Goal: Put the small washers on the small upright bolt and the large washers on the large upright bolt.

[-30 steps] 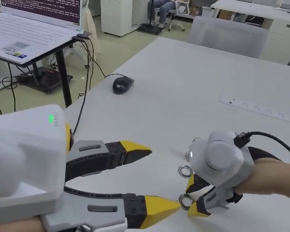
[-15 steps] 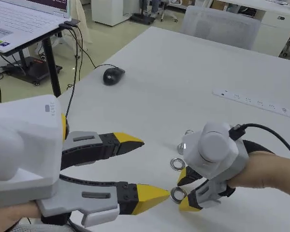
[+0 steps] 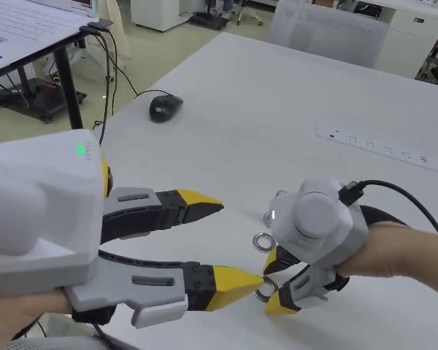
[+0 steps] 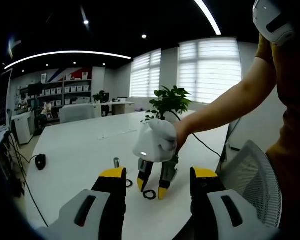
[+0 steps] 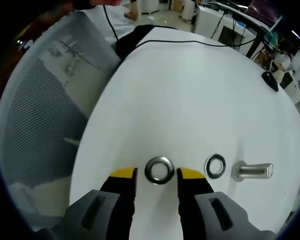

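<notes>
At lower centre, the right gripper [image 5: 157, 175] is straddling a washer [image 5: 159, 170], jaws parted; closing should follow. Left gripper [image 3: 241, 244] is waiting, released.

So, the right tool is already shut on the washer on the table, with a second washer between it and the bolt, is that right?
Not quite: the right gripper view shows the right tool open, its jaws either side of the washer on the table. The second washer does sit between it and the bolt.
</notes>
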`<state>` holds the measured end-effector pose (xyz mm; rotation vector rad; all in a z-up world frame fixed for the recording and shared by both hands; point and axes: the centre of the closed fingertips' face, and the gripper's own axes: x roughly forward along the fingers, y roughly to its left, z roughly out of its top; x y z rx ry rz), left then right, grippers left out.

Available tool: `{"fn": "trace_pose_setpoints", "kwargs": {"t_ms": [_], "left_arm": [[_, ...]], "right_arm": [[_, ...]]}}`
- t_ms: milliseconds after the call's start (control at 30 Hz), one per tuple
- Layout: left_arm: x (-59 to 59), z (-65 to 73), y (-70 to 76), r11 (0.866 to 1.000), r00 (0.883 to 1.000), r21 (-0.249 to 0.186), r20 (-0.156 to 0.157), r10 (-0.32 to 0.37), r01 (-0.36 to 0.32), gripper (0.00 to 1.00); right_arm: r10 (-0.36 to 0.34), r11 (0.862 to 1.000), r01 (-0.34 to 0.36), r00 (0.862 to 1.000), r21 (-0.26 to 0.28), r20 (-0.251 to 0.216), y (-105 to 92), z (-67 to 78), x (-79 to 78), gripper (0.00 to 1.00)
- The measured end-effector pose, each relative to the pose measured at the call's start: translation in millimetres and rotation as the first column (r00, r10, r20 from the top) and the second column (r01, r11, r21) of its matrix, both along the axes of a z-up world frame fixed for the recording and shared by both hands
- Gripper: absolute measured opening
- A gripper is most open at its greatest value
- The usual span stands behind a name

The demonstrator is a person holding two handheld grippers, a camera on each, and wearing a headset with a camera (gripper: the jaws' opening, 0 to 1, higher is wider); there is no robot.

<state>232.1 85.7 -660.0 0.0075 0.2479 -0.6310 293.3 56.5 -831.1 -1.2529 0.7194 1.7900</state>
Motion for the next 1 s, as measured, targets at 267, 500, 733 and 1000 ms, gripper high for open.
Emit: {"fn": "trace_pose_setpoints", "kwargs": {"t_ms": [267, 500, 733, 1000], "left_arm": [[-0.2, -1.1, -1.6, 1.000, 1.000, 0.000, -0.003, -0.002, 0.002, 0.50], [-1.4, -0.4, -3.5, 1.000, 1.000, -0.003, -0.001, -0.002, 0.002, 0.50], [-2.8, 0.5, -4.9, 1.000, 1.000, -0.006, 0.000, -0.002, 0.002, 0.50], [-3.8, 0.4, -4.7, 1.000, 1.000, -0.002, -0.002, -0.002, 0.002, 0.50]], "right_arm": [[0.028, 1.000, -0.027, 0.999, -0.008, 0.025, 0.9, 1.3, 1.6, 0.24], [0.015, 1.000, -0.015, 1.000, -0.019, 0.021, -1.3, 5.6, -0.4, 0.22], [-0.008, 1.000, 0.008, 1.000, -0.017, 0.014, -5.3, 6.3, 1.7, 0.21], [-0.038, 0.999, 0.038, 0.999, -0.011, 0.021, -11.8, 20.6, 15.0, 0.21]]}}
